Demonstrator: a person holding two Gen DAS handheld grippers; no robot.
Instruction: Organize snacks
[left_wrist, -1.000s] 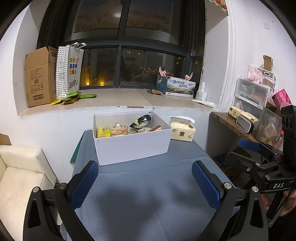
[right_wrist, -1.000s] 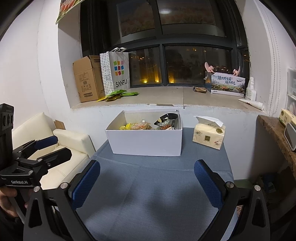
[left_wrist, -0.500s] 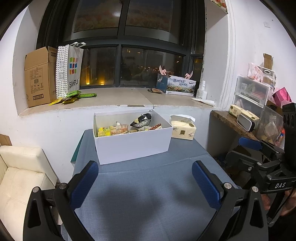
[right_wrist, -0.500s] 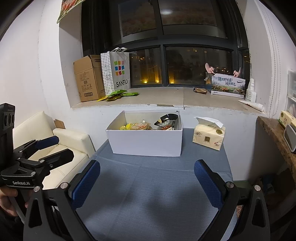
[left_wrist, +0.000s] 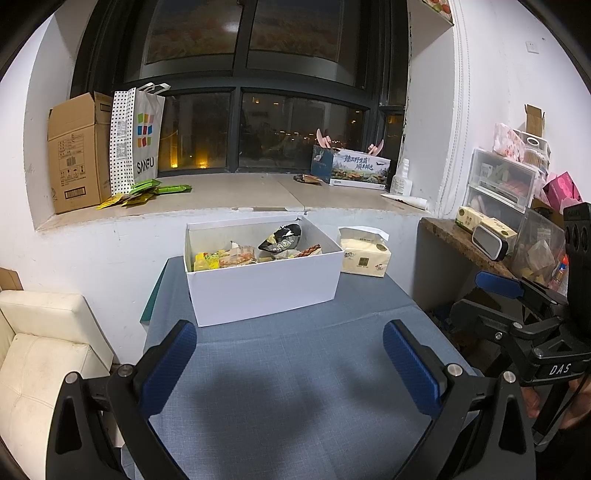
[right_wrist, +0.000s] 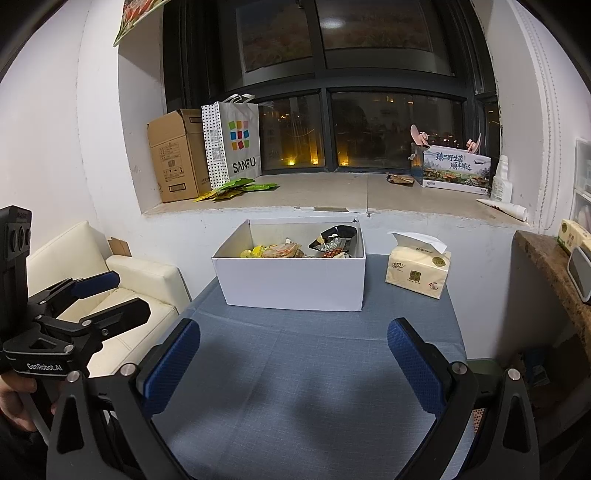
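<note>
A white open box (left_wrist: 266, 286) stands at the far side of the blue-grey table (left_wrist: 295, 369); it also shows in the right wrist view (right_wrist: 291, 284). Several snack packets (left_wrist: 251, 253) lie inside it, yellow, orange and black ones (right_wrist: 295, 249). My left gripper (left_wrist: 288, 354) is open and empty, low over the near part of the table. My right gripper (right_wrist: 291, 354) is open and empty at a similar height. Each gripper shows at the edge of the other's view, the right one (left_wrist: 517, 317) and the left one (right_wrist: 92, 299).
A tissue pack (left_wrist: 364, 254) lies right of the box (right_wrist: 417, 271). The window sill holds green packets (left_wrist: 147, 190), a cardboard box (left_wrist: 75, 151), a SANFU bag (left_wrist: 138, 140) and a printed box (left_wrist: 351, 168). A cream sofa (left_wrist: 37, 350) stands left, a cluttered shelf (left_wrist: 491, 236) right.
Both views have pulled back and risen very slightly; the box and tissue pack sit a little lower in frame. Both grippers stay open and empty.
</note>
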